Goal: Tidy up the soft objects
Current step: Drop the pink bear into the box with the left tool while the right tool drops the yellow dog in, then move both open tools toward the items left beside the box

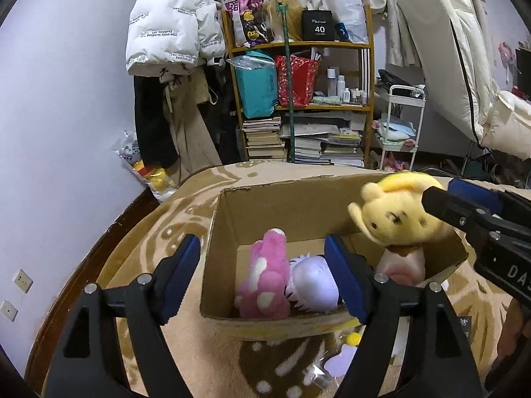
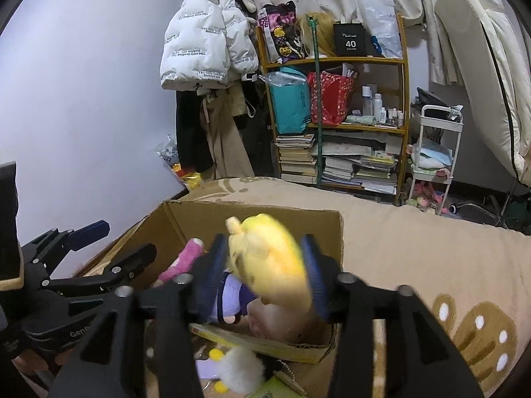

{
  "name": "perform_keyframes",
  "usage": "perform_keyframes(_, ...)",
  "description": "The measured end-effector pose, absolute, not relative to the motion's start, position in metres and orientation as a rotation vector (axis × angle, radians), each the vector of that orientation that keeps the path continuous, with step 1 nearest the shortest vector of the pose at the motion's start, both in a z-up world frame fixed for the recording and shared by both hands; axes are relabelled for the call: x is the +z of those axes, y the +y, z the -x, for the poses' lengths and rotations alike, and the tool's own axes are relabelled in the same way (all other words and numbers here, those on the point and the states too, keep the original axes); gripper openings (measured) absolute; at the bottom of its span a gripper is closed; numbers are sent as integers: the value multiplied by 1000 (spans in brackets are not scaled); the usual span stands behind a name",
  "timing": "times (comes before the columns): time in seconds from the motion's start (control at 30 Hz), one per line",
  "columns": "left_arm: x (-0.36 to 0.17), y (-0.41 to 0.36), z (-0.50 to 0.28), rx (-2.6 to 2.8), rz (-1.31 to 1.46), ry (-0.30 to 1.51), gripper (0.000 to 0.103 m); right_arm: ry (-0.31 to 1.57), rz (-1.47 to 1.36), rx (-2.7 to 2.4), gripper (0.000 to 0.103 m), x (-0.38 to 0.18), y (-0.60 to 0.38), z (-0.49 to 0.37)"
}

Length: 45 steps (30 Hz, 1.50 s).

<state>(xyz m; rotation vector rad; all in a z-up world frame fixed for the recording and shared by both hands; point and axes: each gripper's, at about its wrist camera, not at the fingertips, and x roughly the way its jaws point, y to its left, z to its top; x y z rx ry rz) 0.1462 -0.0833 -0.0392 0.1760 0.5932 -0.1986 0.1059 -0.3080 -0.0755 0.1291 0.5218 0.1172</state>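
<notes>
An open cardboard box [image 1: 265,212] [image 2: 252,215] sits on a beige blanket. Inside lie a pink plush [image 1: 265,282] [image 2: 186,258], a lavender plush [image 1: 315,280] [image 2: 229,298] and a pale pink plush [image 1: 403,265] [image 2: 278,325]. My right gripper [image 2: 268,273] [image 1: 431,199] is shut on a yellow bear plush [image 1: 395,214] [image 2: 272,258] and holds it over the box's right side. My left gripper [image 1: 262,278] [image 2: 109,232] is open and empty, hovering over the box's near-left wall.
Small plush toys [image 2: 232,369] [image 1: 345,355] lie on the blanket [image 2: 415,255] in front of the box. Beyond the bed stand a cluttered wooden shelf [image 1: 298,99], a hanging white jacket [image 1: 169,23], a white trolley [image 1: 401,126] and a leaning mattress [image 1: 448,49].
</notes>
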Motion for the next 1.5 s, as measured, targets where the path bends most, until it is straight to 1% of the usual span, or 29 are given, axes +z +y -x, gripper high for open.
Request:
perform_keyframes(0.1,-38,-78,-140,-188,-174,588,88,519,-147,109,55,-73,-311,-99)
perform_keyframes(0.2,-35,-75,-133,-182,-181,588,89,514,-154,100,57,-70,-313,-91)
perform_keyframes(0.3,-35,-72,-129,-175,-187,601,100,504,-152,92,69,-65,-314,-81)
perform_keyframes(0.4,-34,-70,-122,-184,-191,604,100,506,-148,74,71,-61,-315,-72)
perform_keyframes(0.47,-33,-68,-118,-193,-195,604,100,516,-162,59,80,-58,-319,-63)
perform_keyframes(0.5,-32,-67,-114,-198,-195,607,100,522,-169,43,87,-57,-321,-58)
perform_keyframes(0.53,-32,-66,-111,-201,-194,613,100,523,-168,33,90,-56,-321,-53)
perform_keyframes(0.67,-29,-64,-98,-207,-207,622,100,541,-154,7,92,-49,-322,-33)
perform_keyframes(0.77,-25,-63,-87,-206,-219,620,100,540,-165,-10,100,-48,-326,-15)
perform_keyframes(1.0,-25,-57,-74,-227,-196,677,100,576,-196,-9,101,-50,-332,4)
perform_keyframes(1.23,-21,-52,-62,-217,-183,671,100,604,-206,-40,101,-53,-334,14)
perform_keyframes(1.5,-29,-57,-67,-223,-206,709,100,626,-226,-76,101,-58,-339,15)
